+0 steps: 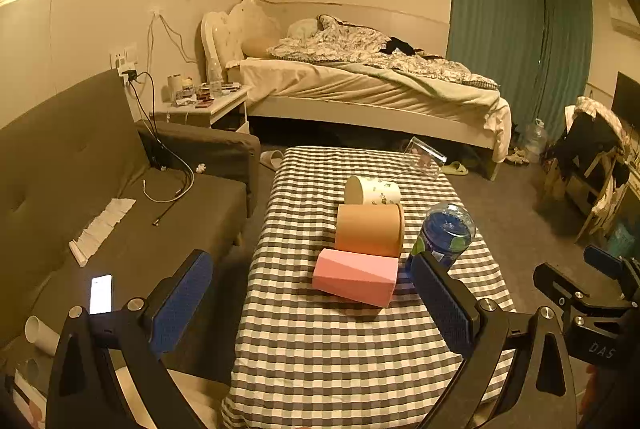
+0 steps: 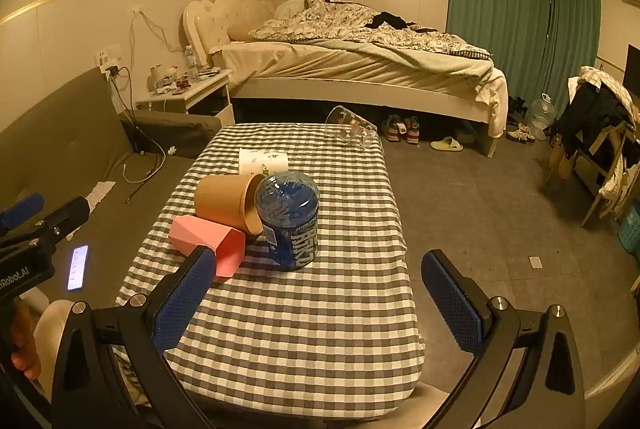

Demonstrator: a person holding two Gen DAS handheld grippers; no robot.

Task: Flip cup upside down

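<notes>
**Support surface: checkered table**

I am viewing a table (image 2: 288,329) wearing a grey-and-white checked cloth. Lying on it in a row are a pink cup (image 2: 208,241), a tan cup (image 2: 228,203) and a white floral cup (image 2: 264,161). A blue cup (image 2: 290,221) is standing beside them. A clear glass (image 2: 352,131) is lying at the far edge.

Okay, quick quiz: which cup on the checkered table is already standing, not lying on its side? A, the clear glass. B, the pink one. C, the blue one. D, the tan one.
C: the blue cup stands on the table, while the pink, tan and clear glass cups lie on their sides.
</notes>
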